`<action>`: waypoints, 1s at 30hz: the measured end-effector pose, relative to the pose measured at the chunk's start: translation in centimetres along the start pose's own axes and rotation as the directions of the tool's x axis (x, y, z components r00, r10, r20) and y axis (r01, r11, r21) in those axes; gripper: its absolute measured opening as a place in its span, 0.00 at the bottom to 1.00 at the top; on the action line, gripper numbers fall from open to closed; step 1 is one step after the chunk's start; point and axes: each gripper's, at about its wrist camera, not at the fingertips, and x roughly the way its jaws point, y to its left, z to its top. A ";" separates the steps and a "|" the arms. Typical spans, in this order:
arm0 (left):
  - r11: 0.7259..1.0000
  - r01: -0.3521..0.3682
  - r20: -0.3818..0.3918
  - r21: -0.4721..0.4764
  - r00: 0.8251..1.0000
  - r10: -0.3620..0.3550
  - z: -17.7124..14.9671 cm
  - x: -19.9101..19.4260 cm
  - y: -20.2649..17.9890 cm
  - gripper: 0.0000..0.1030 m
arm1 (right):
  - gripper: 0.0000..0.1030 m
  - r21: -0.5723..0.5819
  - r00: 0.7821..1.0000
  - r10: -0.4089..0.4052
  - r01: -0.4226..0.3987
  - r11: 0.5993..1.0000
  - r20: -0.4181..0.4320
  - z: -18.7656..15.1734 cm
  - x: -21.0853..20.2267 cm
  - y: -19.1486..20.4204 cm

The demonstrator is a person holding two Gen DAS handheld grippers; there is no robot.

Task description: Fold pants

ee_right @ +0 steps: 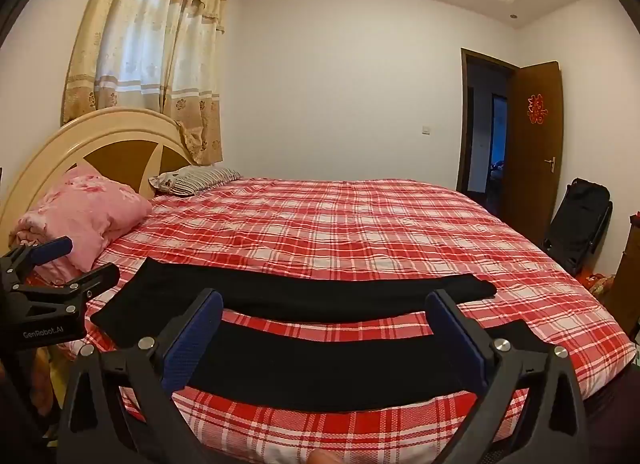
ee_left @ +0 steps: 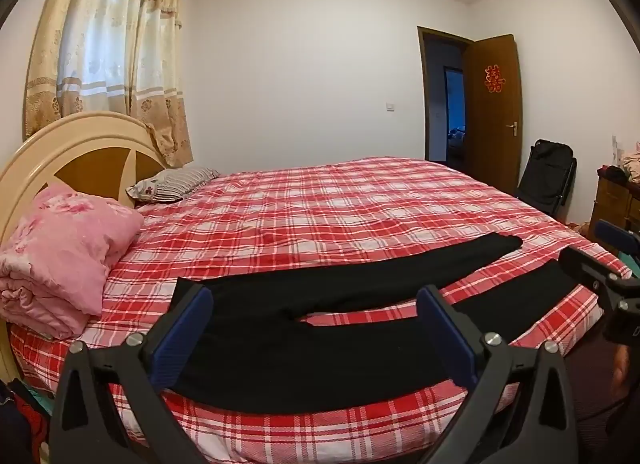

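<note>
The black pants [ee_left: 304, 328] are laid flat on the red plaid bed [ee_left: 360, 200], near its front edge, waist twd the headboard side, legs spread in a V twd the foot. Nothing is folded yet, judging by the lay. The left gripper [ee_left: 316, 328] is held over the waist/seat area, jaws wide apart, nothing gripped; the right gripper [ee_right: 324, 340] is held over the near leg, jaws likewise apart and empty.

For the first fold, probably leg onto leg: the near leg should be pinched at hem and thigh w/ both grippers, lifted just enough, then laid over the far leg w/ edges matched and fabric kept taut, no creases trapped.

Legible writing: "GenRobot.AI" on the left gripper body in the right wrist view. A red paper character [ee_left: 494, 78] is seen on the door [ee_left: 496, 112].
</note>
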 end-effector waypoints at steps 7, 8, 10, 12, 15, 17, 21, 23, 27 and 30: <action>1.000 -0.008 -0.013 0.001 1.000 0.008 -0.3 0.4 -0.3 1.00 | 0.99 -0.003 1.000 -0.002 0.002 1.000 -0.002 -0.3 0.2 -0.5; 1.000 -0.009 -0.002 0.005 1.000 0.009 -0.5 0.2 -0.3 1.00 | 0.99 -0.004 1.000 -0.001 0.001 1.000 -0.003 -0.3 0.3 -0.5; 1.000 -0.004 -0.008 0.003 1.000 0.004 -0.6 0.4 -0.2 1.00 | 0.99 -0.005 1.000 -0.003 0.003 1.000 -0.004 -0.3 0.4 -0.3; 1.000 -0.004 -0.007 0.003 1.000 0.004 -0.7 0.4 -0.1 1.00 | 0.99 -0.005 1.000 -0.003 0.003 1.000 -0.005 -0.3 0.4 -0.4; 1.000 -0.004 -0.008 0.003 1.000 0.004 -0.7 0.6 0.3 1.00 | 0.99 -0.004 1.000 -0.009 0.009 1.000 -0.009 -0.4 0.7 0.0; 1.000 -0.005 -0.006 0.004 1.000 0.005 -0.8 0.6 0.4 1.00 | 0.99 -0.004 1.000 -0.009 0.009 1.000 -0.012 -0.5 0.8 0.1; 1.000 -0.008 -0.004 0.007 1.000 0.008 -0.7 0.6 0.1 1.00 | 0.99 -0.006 1.000 -0.010 0.010 1.000 -0.014 -0.5 0.9 0.1; 1.000 -0.008 -0.005 0.003 1.000 0.008 -0.7 0.6 0.2 1.00 | 0.99 -0.005 1.000 -0.010 0.010 1.000 -0.015 -0.5 1.0 0.1; 1.000 -0.011 -0.003 -0.003 1.000 0.011 -0.7 0.5 0.3 1.00 | 0.99 -0.007 1.000 -0.012 0.012 1.000 -0.017 -0.5 0.9 0.3; 1.000 -0.013 -0.004 -0.001 1.000 0.013 -0.7 0.6 0.5 1.00 | 0.99 -0.009 1.000 -0.013 0.012 1.000 -0.019 -0.5 0.9 0.5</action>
